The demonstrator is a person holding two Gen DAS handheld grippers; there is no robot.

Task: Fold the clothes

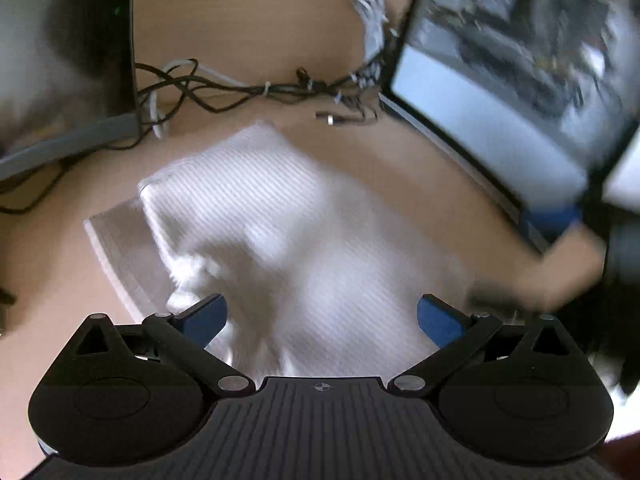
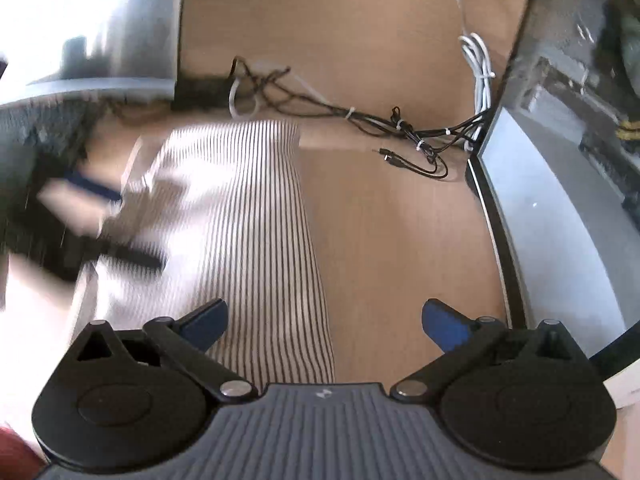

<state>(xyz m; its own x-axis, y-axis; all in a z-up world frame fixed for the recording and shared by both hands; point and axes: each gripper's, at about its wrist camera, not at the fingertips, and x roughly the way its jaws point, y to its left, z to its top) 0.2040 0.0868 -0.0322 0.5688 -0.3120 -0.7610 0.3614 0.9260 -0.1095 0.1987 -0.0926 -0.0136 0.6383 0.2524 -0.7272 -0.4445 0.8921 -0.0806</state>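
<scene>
Overhead, both tools, left (image 1: 322, 320) and right (image 2: 324, 322), spread wide and empty above striped garment (image 2: 256, 232) on table (image 2: 392, 240).

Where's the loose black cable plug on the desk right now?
In the right wrist view, the loose plug lies on the wooden desk, right of the striped garment and left of the monitor, just in front of the tied cable bundle.

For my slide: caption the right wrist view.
Open right gripper above a striped garment on a wooden table, cables behind.
</scene>
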